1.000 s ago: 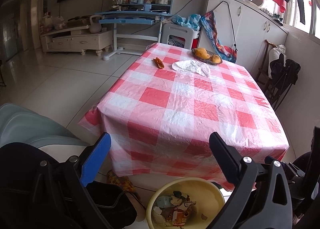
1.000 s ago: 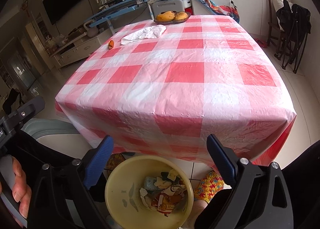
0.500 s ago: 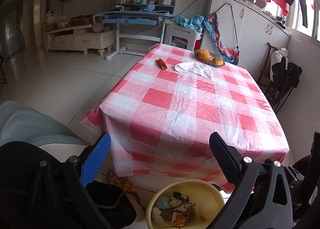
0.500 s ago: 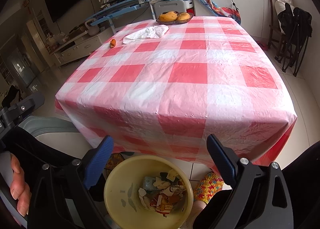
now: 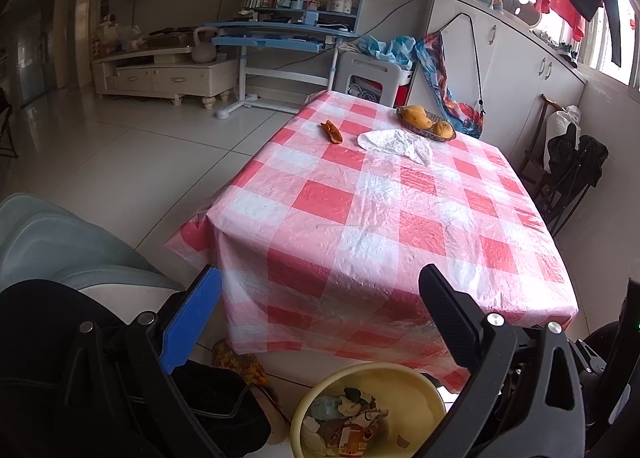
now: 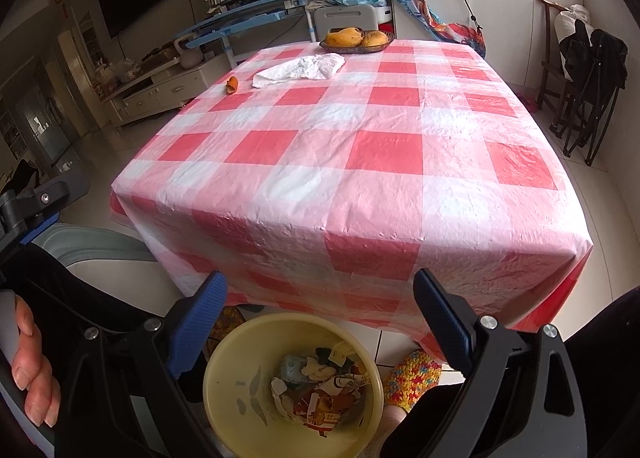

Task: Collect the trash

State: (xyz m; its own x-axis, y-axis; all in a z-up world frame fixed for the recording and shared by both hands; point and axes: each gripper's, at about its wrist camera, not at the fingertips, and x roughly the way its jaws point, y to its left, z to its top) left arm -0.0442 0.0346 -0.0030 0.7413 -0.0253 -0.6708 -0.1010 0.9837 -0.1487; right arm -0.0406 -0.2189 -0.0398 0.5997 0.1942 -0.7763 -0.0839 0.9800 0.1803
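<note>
A yellow trash bin (image 6: 224,370) (image 5: 424,390) holding several scraps stands on the floor below the table's near edge. On the far part of the red-checked table (image 5: 384,209) (image 6: 360,161) lie an orange peel (image 5: 332,132) (image 6: 231,85) and a crumpled white plastic bag (image 5: 396,142) (image 6: 300,67). My left gripper (image 5: 320,286) is open and empty, above the bin. My right gripper (image 6: 320,292) is open and empty too, right over the bin's far rim.
A basket of orange fruit (image 5: 426,121) (image 6: 356,39) sits at the table's far end. A grey chair (image 5: 60,250) stands at the left, dark folding chairs (image 6: 588,69) at the right. A person's hand (image 6: 28,370) and colourful slippers (image 6: 416,378) are near the bin.
Both views have drifted slightly; the table now sits a little farther right in the left wrist view. Both grippers stay open, and nothing on the table has moved.
</note>
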